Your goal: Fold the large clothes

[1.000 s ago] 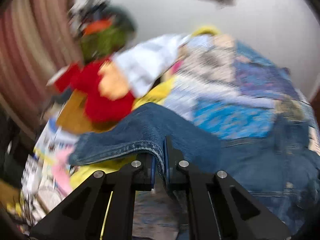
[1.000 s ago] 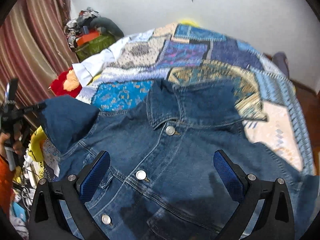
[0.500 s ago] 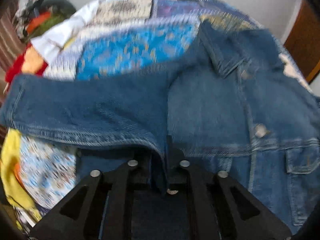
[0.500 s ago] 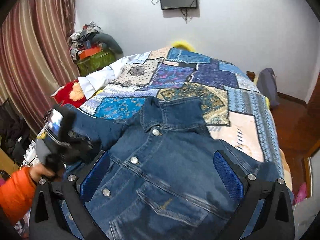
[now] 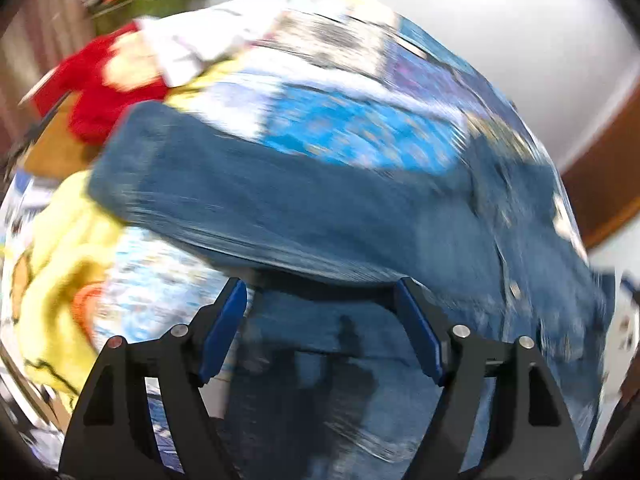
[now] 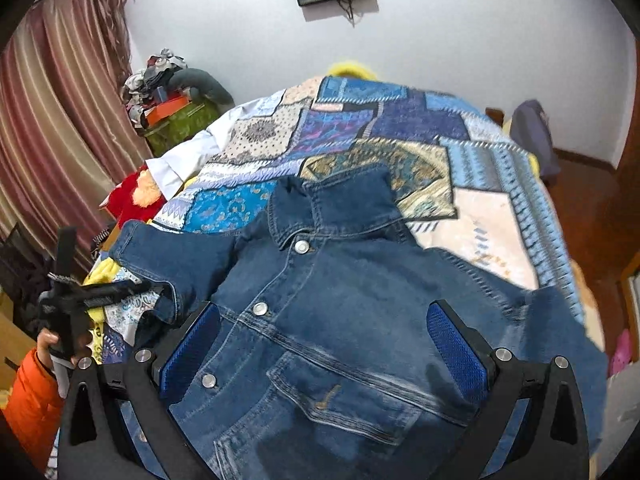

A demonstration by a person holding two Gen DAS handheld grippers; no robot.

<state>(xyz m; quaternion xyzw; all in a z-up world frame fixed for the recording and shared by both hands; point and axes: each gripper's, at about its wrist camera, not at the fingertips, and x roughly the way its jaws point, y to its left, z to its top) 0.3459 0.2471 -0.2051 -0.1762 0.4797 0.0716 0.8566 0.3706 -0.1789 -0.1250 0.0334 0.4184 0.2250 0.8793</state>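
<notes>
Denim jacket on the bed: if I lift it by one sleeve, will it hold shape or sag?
The denim jacket will probably sag: its sleeve already drapes limp off the bed. Thick seams and metal buttons suggest it is fairly heavy. Coarse weave likely resists slipping.

A dark blue denim jacket (image 6: 340,320) with silver metal buttons (image 6: 301,246) lies on a patchwork quilt (image 6: 400,136) of turquoise, purple, cream and gold patterned panels. Beside it sit a red plush cushion (image 6: 128,196), yellow fleece blanket (image 5: 68,248) and striped pink-brown curtains (image 6: 60,100).
</notes>
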